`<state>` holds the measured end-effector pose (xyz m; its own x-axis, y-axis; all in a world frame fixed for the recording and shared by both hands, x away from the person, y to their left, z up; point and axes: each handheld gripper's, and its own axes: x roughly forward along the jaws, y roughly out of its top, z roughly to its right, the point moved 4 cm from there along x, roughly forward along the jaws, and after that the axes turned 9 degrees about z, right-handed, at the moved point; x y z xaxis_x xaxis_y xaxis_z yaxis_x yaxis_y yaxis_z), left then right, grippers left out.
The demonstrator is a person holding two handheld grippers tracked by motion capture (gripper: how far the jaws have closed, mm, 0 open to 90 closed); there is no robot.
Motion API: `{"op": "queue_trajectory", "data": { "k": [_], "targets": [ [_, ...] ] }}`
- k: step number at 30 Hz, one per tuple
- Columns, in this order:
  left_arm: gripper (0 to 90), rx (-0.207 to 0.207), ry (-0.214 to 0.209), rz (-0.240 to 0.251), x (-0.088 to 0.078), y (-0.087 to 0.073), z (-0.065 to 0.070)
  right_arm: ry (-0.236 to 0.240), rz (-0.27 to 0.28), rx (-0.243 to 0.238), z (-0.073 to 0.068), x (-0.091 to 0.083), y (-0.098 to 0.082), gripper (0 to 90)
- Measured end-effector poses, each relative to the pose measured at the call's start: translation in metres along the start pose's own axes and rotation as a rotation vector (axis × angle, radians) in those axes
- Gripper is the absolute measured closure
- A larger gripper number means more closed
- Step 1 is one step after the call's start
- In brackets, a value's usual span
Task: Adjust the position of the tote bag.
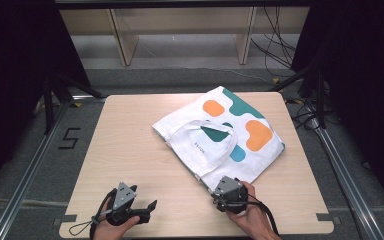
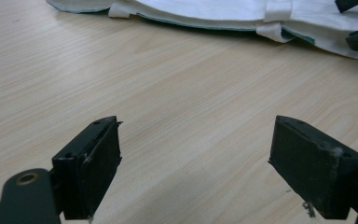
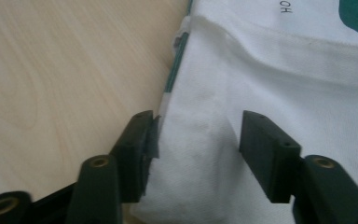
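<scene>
High view, bag: white cloth tote bag (image 1: 220,137) lying flat on the bench (image 1: 130,150), turned at an angle, w/ rounded orange, teal and blue blotches on the upper face.
Bag handle: white strap loop (image 1: 215,137) lying flat on top of the bag, arching toward its far side.
Bag edge: in the right gripper view a thin teal line runs along the side seam (image 3: 172,74); cloth there looks slightly puffed and creased.
Bag position: right of bench centre, far corner close to the back edge, near corner toward the person.
Right gripper (image 1: 220,192): at the bag's near corner, held in a hand (image 1: 250,215). Fingers (image 3: 265,154) partly apart, straddling the corner cloth; left finger touches the seam edge, right one sits over the fabric. Not pinched tight.
Left gripper (image 1: 147,207): well left of the bag, near the front bench edge, held in a hand (image 1: 112,230). Fingers (image 2: 91,170) wide apart, bare wood between them, holding nothing.
Surface: pale wood-grain bench, rounded corners.
Room: grey floor around the bench, metal rails (image 1: 25,175) either side, dark curtains, light wooden shelving (image 1: 180,30) behind, loose cables (image 1: 275,45) behind the bag's side.
Writing: a "5" mark (image 1: 69,138) on the floor left of the bench. Small dark print on the bag (image 1: 200,145) under the strap, too small to read; right gripper view shows letters at the top edge (image 3: 286,5), approx "OH", cut off.
</scene>
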<state>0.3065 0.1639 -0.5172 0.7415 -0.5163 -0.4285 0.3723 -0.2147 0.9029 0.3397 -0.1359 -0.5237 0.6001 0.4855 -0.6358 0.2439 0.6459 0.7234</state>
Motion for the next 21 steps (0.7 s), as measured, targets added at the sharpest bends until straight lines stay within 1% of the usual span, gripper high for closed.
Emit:
{"op": "queue_trajectory", "data": {
  "k": [1,2,3,5,6,7,8,9,10,11,12,13,14,15,16,17,18,19,20,21],
  "targets": [
    [15.6,-0.008,0.003,0.007,0.000,0.000,0.000,0.001,-0.004,-0.012,0.001,-0.003,-0.003,52.8],
    [15.6,-0.008,0.003,0.007,0.000,0.000,0.000,0.000,-0.009,-0.006,0.001,-0.006,-0.005,55.7],
    [15.6,0.000,0.008,0.000,-0.001,0.000,-0.001,0.000,-0.002,-0.027,0.005,-0.011,-0.010,59.9],
    [15.7,0.001,0.010,-0.003,-0.001,0.000,-0.001,-0.009,-0.006,-0.017,0.008,-0.020,-0.017,65.3],
    [15.7,0.001,0.010,-0.003,-0.001,0.000,-0.001,-0.009,-0.006,-0.017,0.008,-0.020,-0.017,65.3],
    [15.7,-0.001,0.011,0.000,-0.001,0.000,-0.001,-0.023,0.002,-0.035,0.017,-0.030,-0.025,73.4],
    [15.7,-0.002,0.015,0.002,-0.001,0.000,-0.001,-0.023,0.002,-0.035,0.017,-0.030,-0.025,73.4],
    [15.7,0.018,0.010,-0.003,-0.001,0.001,-0.002,-0.041,0.014,-0.031,0.024,-0.039,-0.032,78.6],
    [15.8,-0.005,0.018,0.001,0.000,0.000,-0.001,-0.052,0.016,-0.036,0.027,-0.042,-0.035,79.9],
    [15.7,-0.008,0.012,0.005,0.000,0.000,-0.001,-0.053,0.022,-0.065,0.031,-0.044,-0.038,80.5],
    [15.8,-0.008,0.012,0.005,0.000,0.000,-0.001,-0.053,0.022,-0.065,0.031,-0.044,-0.038,80.5],
    [15.8,0.003,0.018,-0.004,0.000,0.000,-0.003,-0.064,0.012,-0.063,0.033,-0.048,-0.043,81.0],
    [15.9,0.006,0.023,-0.004,0.002,0.001,-0.004,-0.086,0.001,-0.045,0.039,-0.056,-0.052,82.0],
    [15.9,-0.003,0.025,-0.002,0.003,0.001,-0.004,-0.079,0.008,-0.063,0.042,-0.057,-0.055,82.6],
    [16.0,-0.006,0.035,0.000,0.003,0.001,-0.005,-0.095,0.006,-0.047,0.044,-0.061,-0.058,83.0],
    [16.2,-0.006,0.035,0.000,0.003,0.001,-0.005,-0.095,0.006,-0.047,0.044,-0.061,-0.058,83.0],
    [16.2,0.005,0.037,0.007,0.004,0.002,-0.006,-0.094,0.013,-0.052,0.047,-0.064,-0.061,83.3],
    [16.8,0.013,0.052,0.003,0.003,0.003,-0.008,-0.101,0.009,-0.048,0.050,-0.068,-0.065,83.5],
    [17.8,0.013,0.057,0.015,0.005,0.003,-0.008,-0.108,0.012,-0.043,0.053,-0.070,-0.068,83.9],
    [17.8,0.016,0.067,0.015,0.008,0.004,-0.009,-0.123,0.002,-0.024,0.057,-0.076,-0.075,84.3]
  ]
}}
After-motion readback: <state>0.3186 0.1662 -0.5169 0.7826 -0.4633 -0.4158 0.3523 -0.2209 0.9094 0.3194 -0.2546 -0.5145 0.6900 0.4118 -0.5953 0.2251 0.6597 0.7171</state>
